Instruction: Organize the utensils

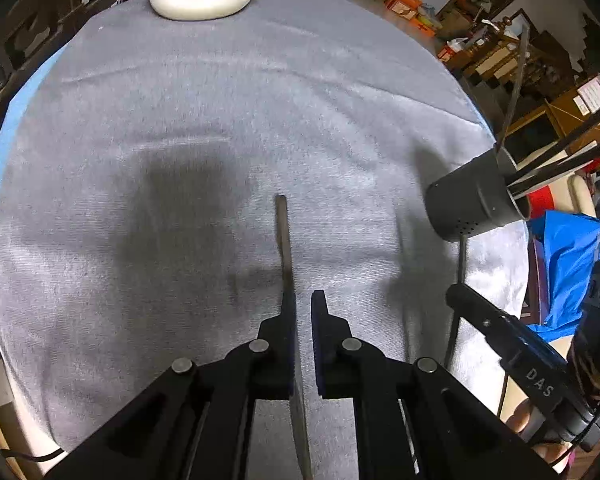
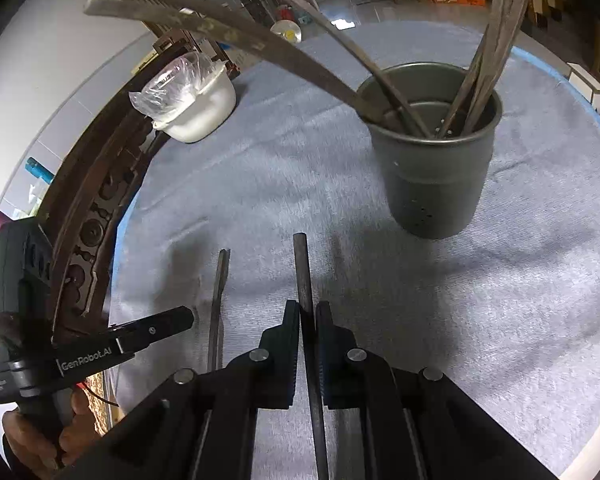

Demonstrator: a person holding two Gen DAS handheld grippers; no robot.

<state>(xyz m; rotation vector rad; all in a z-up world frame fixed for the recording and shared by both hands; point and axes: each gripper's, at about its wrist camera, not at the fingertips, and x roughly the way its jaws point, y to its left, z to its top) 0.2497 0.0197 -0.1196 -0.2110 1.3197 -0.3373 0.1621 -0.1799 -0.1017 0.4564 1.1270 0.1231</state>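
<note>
Both grippers grip thin utensils lengthwise. The right gripper [image 2: 308,312] clamps a dark rod [image 2: 302,268], its long axis pointing ahead toward the holder cup [image 2: 432,184], nearer this hand. The left gripper [image 1: 303,300] pinches a flat strip [image 1: 283,236].

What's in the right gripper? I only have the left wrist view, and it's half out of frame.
Observer: Right gripper, fingers shut on a dark stick that points forward past them.
Operator: Room to drop it in?
Observer: Looks like it. In the gray metal utensil holder, one bunch of utensils leans left and another leans right, with open rim between them.
Operator: White thing at the top?
Observer: White bowl, with a clear plastic bag bunched over its rim.
</note>
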